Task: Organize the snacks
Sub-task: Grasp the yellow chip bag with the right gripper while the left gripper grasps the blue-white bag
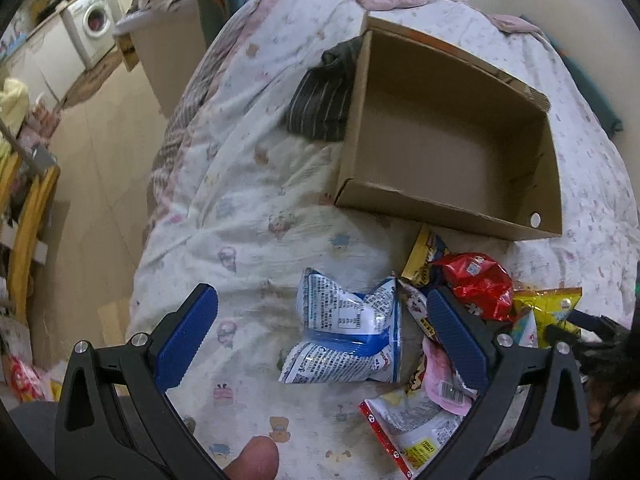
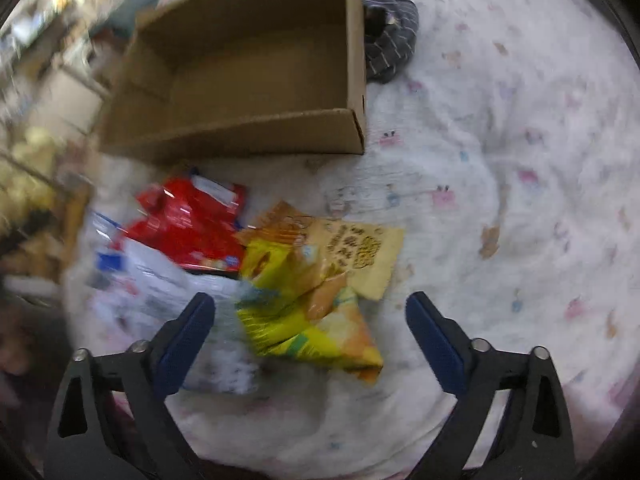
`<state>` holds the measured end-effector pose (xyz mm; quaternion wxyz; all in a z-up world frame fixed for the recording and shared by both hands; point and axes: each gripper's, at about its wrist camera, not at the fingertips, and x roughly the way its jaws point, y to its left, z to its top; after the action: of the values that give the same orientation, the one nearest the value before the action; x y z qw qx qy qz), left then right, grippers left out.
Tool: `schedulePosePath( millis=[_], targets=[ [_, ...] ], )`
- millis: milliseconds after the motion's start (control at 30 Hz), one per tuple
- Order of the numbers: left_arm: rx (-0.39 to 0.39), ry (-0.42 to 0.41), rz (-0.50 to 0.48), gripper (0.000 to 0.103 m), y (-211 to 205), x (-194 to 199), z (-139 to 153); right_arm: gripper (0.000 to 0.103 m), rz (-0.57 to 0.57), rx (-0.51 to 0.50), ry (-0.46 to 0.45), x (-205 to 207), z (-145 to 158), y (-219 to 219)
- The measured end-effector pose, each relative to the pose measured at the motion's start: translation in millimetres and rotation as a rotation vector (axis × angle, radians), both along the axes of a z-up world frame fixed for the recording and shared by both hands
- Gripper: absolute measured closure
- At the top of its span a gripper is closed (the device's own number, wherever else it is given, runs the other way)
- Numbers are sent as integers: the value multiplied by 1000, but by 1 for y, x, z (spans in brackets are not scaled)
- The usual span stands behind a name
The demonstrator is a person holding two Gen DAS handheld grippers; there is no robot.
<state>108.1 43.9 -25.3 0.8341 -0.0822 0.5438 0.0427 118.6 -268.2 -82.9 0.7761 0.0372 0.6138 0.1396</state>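
An empty cardboard box (image 1: 452, 148) lies open on the bed, also in the right wrist view as the box (image 2: 248, 80). A pile of snack packets sits in front of it. My left gripper (image 1: 322, 316) is open above a blue-and-white packet (image 1: 348, 336), which lies between its fingers untouched. A red packet (image 1: 476, 284) and a yellow packet (image 1: 556, 312) lie to the right. My right gripper (image 2: 310, 316) is open over a yellow-and-orange packet (image 2: 316, 320), pads apart from it. A red packet (image 2: 192, 228) and a pale yellow packet (image 2: 360, 256) lie beyond.
A dark striped cloth (image 1: 320, 100) lies by the box's left wall, the same cloth (image 2: 388, 48) in the right wrist view. The patterned quilt (image 1: 248, 208) covers the bed. The floor (image 1: 108, 144) drops off to the left, with a washing machine (image 1: 90, 24) far back.
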Motion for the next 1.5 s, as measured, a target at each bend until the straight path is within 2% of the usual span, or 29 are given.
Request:
schedulePosePath(
  millis=[33, 133, 167, 267, 500, 567, 633, 833, 900, 933, 1033, 1133, 1200, 1233, 1267, 1333, 1500],
  targets=[
    [0, 2, 6, 0, 1, 1, -1, 12, 3, -15, 4, 0, -2, 1],
    [-3, 8, 19, 0, 6, 3, -2, 39, 15, -20, 56, 4, -15, 3],
    [-5, 10, 23, 0, 6, 3, -3, 44, 18, -13, 64, 4, -16, 1],
    [-7, 19, 26, 0, 8, 5, -4, 47, -5, 22, 24, 4, -4, -10],
    [17, 47, 10, 0, 4, 15, -6, 49, -139, 274, -113, -6, 47, -58],
    [-26, 83, 5, 0, 4, 21, -12, 49, -158, 277, -131, -3, 51, -61],
    [-98, 161, -18, 0, 2, 32, -26, 49, -161, 278, -121, -1, 49, -55],
    [-59, 307, 6, 0, -11, 45, -67, 49, -165, 301, -109, 0, 44, -49],
    [-83, 356, 5, 0, -15, 41, -79, 49, -160, 304, -108, -1, 44, -49],
    [-90, 357, 2, 0, -16, 39, -81, 49, -159, 308, -107, -1, 44, -50],
    [-44, 370, -16, 0, -24, 33, -90, 49, -160, 323, -106, -2, 43, -52],
    [-52, 406, -26, 0, -29, 29, -107, 49, -159, 323, -100, 0, 41, -51],
    [-68, 394, -10, 16, -27, 26, -111, 49, -155, 323, -99, 2, 40, -48],
    [-87, 392, -4, 32, -25, 25, -111, 49, -153, 319, -99, 2, 40, -47],
    [-106, 389, 3, 38, -23, 23, -110, 49, -151, 319, -99, 3, 40, -46],
    [-124, 362, 13, 46, -18, 18, -100, 49, -143, 323, -95, 4, 40, -44],
    [-132, 282, -2, 48, -6, 3, -61, 49, -128, 342, -74, 4, 37, -40]
  ],
)
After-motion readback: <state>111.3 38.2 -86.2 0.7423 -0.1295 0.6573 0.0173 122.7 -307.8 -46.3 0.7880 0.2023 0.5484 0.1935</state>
